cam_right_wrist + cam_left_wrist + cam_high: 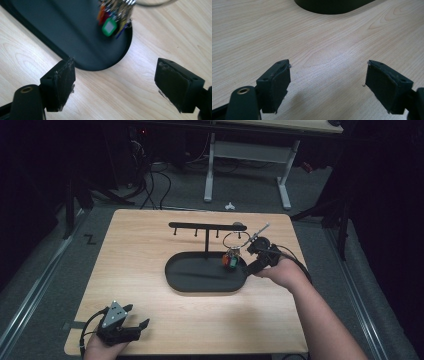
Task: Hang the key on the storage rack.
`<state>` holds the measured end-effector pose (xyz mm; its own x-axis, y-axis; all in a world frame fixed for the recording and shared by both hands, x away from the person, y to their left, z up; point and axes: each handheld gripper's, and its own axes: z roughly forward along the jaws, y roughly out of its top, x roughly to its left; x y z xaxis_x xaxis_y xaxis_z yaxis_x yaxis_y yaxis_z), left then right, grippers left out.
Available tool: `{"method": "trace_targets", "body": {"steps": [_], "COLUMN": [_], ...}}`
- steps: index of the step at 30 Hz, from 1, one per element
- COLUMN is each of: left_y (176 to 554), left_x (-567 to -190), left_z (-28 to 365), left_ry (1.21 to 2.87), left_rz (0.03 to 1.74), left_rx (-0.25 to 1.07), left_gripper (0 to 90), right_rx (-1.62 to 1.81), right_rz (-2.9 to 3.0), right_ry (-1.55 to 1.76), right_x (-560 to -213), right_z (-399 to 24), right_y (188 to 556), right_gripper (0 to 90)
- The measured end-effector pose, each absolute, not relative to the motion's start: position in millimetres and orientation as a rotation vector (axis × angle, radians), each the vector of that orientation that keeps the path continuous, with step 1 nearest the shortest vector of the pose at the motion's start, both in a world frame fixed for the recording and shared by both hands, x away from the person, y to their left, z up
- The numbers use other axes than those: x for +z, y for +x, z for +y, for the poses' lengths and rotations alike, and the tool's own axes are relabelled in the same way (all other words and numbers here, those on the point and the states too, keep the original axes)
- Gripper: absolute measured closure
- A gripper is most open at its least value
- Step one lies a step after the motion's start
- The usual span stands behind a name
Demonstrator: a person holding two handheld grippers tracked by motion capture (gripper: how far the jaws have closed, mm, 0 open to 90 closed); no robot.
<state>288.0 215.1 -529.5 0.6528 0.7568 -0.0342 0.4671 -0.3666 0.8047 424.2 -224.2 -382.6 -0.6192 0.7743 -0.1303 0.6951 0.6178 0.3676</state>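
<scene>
Overhead, bunch of coloured key tags on metal ring point(231, 257) hangs over right end of black oval tray point(200, 280). Right gripper point(115, 82) view: jaws wide, nothing btwn, green tag point(109, 27) visible. Left gripper point(327, 82) wide, near table's point(150, 245) front-left corner.

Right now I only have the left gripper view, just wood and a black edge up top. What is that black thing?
Observer: It's the oval tray of a key rack. A post rises from it to a bar.
Operator: Anything on it?
Observer: A bunch of keys dangles at the bar's right end, over the tray.
Operator: Where's my other hand?
Observer: The right gripper is just beside the keys, jaws open, nothing between them.
</scene>
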Motion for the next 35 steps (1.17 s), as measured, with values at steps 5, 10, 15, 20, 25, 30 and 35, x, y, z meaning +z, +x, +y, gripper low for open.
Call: {"method": "trace_targets", "body": {"steps": [5, 10, 15, 20, 25, 30, 35], "left_y": [288, 288, 288, 289, 289, 289, 289], "left_x": [-530, -530, -531, -531, -530, -531, -532], "left_z": [214, 214, 214, 214, 211, 209, 210], "left_ry": [2.034, 2.041, 2.041, 2.042, 2.045, 2.058, 2.055], "left_rz": [0.948, 0.945, 0.947, 0.943, 0.938, 0.933, 0.938], "left_rx": [0.433, 0.435, 0.436, 0.438, 0.438, 0.437, 0.435], "left_gripper": [20.6, 20.7, 20.7, 20.7, 20.7, 20.7, 20.7], "right_rx": [0.471, 0.601, 0.739, 0.901, 1.041, 1.027, 1.009], "right_rz": [2.536, 2.463, 2.364, 2.204, 2.120, 2.109, 2.153], "right_ry": [1.175, 1.191, 1.197, 1.202, 1.199, 1.258, 1.231], "right_x": [-407, -432, -457, -490, -511, -517, -522], "right_z": [-228, -234, -240, -247, -262, -266, -261], "right_y": [400, 376, 353, 322, 293, 298, 299], "right_gripper": [15.7, 15.0, 14.9, 14.5, 14.8, 14.8, 14.7]}}
